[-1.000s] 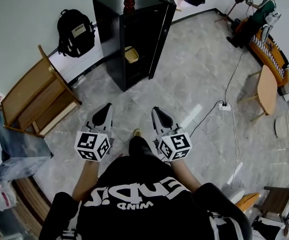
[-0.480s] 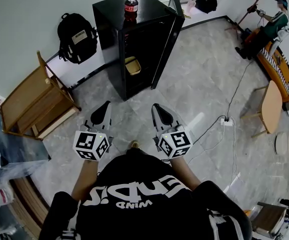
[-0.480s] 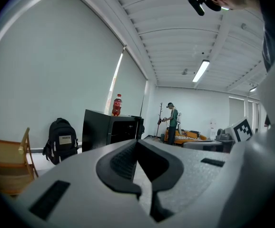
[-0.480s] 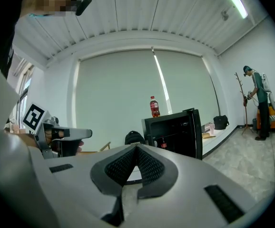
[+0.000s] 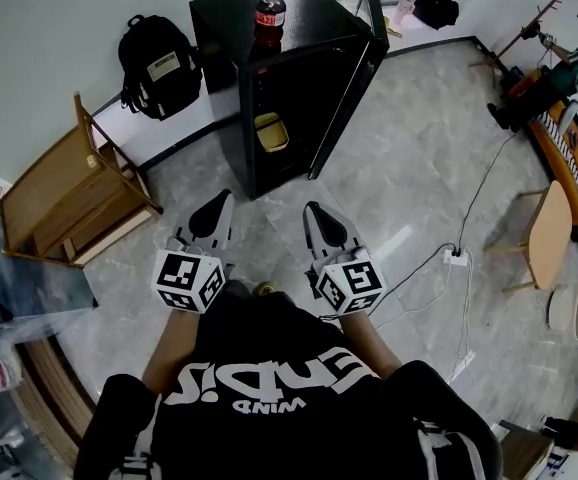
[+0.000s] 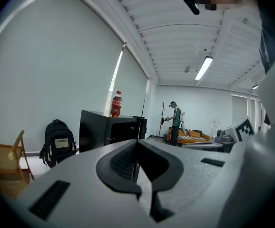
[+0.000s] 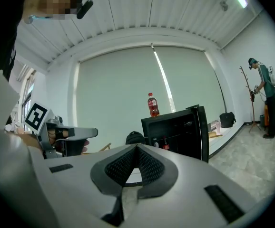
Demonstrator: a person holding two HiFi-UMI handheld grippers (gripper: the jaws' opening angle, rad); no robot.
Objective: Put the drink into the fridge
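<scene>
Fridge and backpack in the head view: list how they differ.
The fridge is a hard, square-edged box; the backpack is soft and rounded. The fridge stands taller, with its door swung open; the backpack sits low at the wall. The fridge bears a drink bottle on top; the backpack shows a pale label on its front. Both are black and stand on the floor near the same wall.

Glossy black fridge (image 5: pixel 314 23), polished marbled floor (image 5: pixel 419 168), wooden chair (image 5: pixel 59 203)
</scene>
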